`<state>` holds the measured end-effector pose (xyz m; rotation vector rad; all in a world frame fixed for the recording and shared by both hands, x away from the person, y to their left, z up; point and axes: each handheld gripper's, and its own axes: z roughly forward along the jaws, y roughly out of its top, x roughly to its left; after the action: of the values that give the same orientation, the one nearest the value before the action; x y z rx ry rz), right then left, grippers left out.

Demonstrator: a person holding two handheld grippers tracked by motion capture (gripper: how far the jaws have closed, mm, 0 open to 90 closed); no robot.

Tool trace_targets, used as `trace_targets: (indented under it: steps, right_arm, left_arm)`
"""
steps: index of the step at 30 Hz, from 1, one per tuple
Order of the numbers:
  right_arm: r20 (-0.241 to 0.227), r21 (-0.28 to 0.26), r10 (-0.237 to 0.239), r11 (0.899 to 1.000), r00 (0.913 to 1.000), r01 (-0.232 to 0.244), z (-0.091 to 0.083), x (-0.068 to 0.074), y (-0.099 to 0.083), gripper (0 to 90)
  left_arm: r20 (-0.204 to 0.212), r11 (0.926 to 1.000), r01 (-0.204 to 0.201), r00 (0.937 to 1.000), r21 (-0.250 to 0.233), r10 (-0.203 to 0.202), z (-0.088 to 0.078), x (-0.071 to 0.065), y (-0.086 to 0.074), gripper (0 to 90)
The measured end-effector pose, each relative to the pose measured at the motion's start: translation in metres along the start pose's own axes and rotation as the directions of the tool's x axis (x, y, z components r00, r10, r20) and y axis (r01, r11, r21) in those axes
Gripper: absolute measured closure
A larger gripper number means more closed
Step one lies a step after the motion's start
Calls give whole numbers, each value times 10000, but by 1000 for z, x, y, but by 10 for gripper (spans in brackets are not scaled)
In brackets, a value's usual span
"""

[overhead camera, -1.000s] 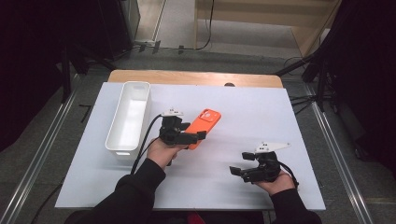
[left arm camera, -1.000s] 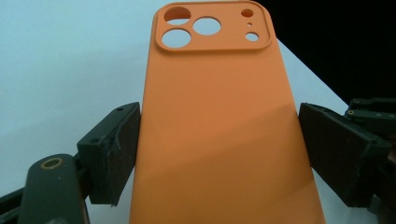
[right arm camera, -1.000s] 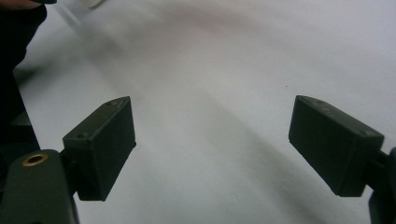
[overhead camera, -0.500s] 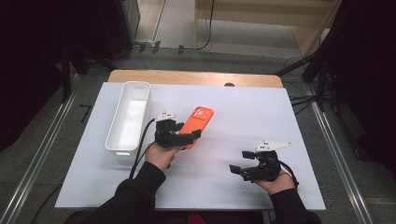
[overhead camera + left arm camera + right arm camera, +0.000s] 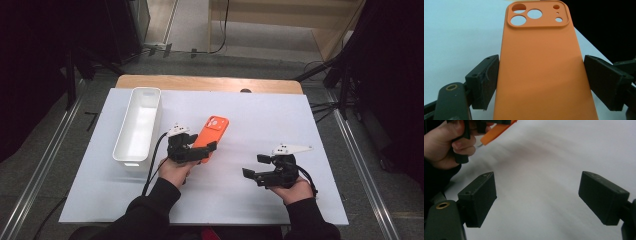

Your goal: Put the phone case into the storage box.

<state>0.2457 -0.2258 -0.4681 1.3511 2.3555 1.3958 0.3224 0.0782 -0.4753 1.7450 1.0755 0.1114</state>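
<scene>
Gripping the orange phone case (image 5: 541,72) by its long edges, the left gripper (image 5: 192,149) has its jaws closed against both sides, the case's camera cutouts pointing away from the hand. That case sits just right of the white rectangular bin (image 5: 138,125), apart from it, over the white table sheet (image 5: 260,115). Well to the right of the bin, the right gripper (image 5: 537,197) rests with its jaws spread wide, nothing between them but bare sheet.
</scene>
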Motion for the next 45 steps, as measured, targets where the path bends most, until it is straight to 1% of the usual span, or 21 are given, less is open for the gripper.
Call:
trace_targets:
  steps: [1,6,11,15,22,25,26,31,34,37,39,42,45]
  right_arm:
    - [1,12,4,10000,10000,-4,1,1,2,136]
    - [44,-9,149,9999,9999,-149,3,2,13,136]
    - [74,-95,273,9996,9996,-272,2,3,24,136]
    - [79,-216,299,9993,9995,-297,3,2,32,136]
    - [71,-254,539,9982,9985,-537,5,-1,42,136]
    - [58,-301,639,9975,9979,-637,5,-2,45,136]
    - [26,-315,716,9969,9974,-715,5,-2,47,136]
    - [-58,-361,782,9963,9969,-784,7,-4,52,142]
    - [-143,-388,838,9957,9964,-843,9,-5,56,142]
    - [-164,-397,856,9955,9962,-862,11,-6,61,142]
    - [-178,-419,888,9951,9959,-894,12,-6,64,142]
    - [-228,-414,959,9944,9951,-967,14,-8,68,142]
    - [-225,-388,926,9949,9955,-934,17,-10,72,142]
  left_arm:
    - [2,9999,28,10000,-112,-28,0,0,-1,161]
    - [-42,9997,42,10000,-249,-43,0,-2,-3,161]
    - [33,9989,271,9996,-377,-270,-1,-1,-5,161]
    - [10,9989,208,9998,-431,-208,-2,-2,-6,161]
    - [-30,9984,240,9997,-509,-242,-1,-5,-8,161]
    - [117,9978,446,9990,-493,-440,-1,-6,-9,160]
    - [118,9977,460,9989,-501,-454,0,-7,-10,160]
    - [60,9979,303,9995,-568,-300,1,-10,-13,161]
    - [77,9979,285,9996,-585,-281,2,-12,-15,160]
    - [-15,9976,209,9998,-657,-210,2,-14,-17,160]
    - [-38,9976,127,9999,-688,-130,2,-14,-17,160]
    - [-67,9971,112,9999,-751,-117,1,-15,-17,160]
    - [-112,9968,71,9999,-799,-80,1,-14,-17,160]
